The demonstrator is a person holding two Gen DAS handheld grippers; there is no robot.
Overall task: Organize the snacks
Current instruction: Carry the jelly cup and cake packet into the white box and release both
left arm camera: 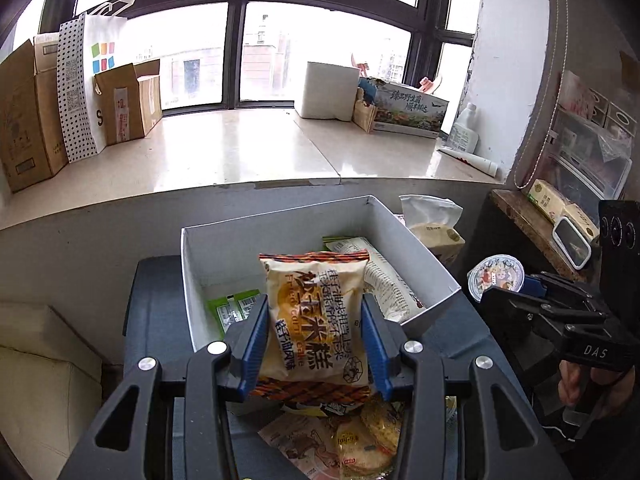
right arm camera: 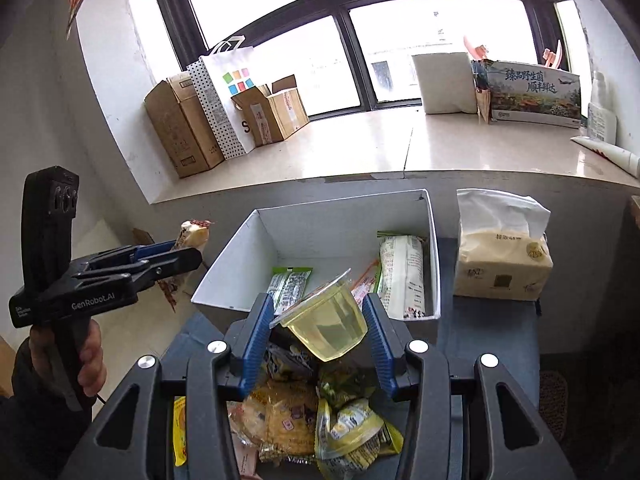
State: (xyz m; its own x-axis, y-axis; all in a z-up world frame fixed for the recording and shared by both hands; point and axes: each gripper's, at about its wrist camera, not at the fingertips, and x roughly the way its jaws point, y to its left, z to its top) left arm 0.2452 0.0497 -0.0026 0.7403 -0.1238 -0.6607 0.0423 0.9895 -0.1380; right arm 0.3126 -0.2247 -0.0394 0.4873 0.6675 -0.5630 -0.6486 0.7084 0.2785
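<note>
My left gripper (left arm camera: 315,316) is shut on a cream and orange rice cake packet (left arm camera: 316,320), held above the near edge of the white box (left arm camera: 224,252). In the right wrist view that gripper (right arm camera: 188,254) and its packet (right arm camera: 194,234) sit left of the box. My right gripper (right arm camera: 319,314) is shut on a yellow jelly cup (right arm camera: 330,326), tilted, above the box's near wall (right arm camera: 224,300). In the left wrist view the cup (left arm camera: 496,276) shows at the right. The box holds a green sachet (right arm camera: 290,286) and a long white packet (right arm camera: 402,272). A pile of snacks (right arm camera: 304,412) lies below both grippers.
The box stands on a dark blue surface (right arm camera: 484,332). A tissue pack (right arm camera: 502,260) stands right of the box. Behind is a stone windowsill (left arm camera: 240,152) with cardboard boxes (left arm camera: 28,120), a paper bag (left arm camera: 88,80) and a printed carton (left arm camera: 408,108). A wooden shelf (left arm camera: 532,228) is at right.
</note>
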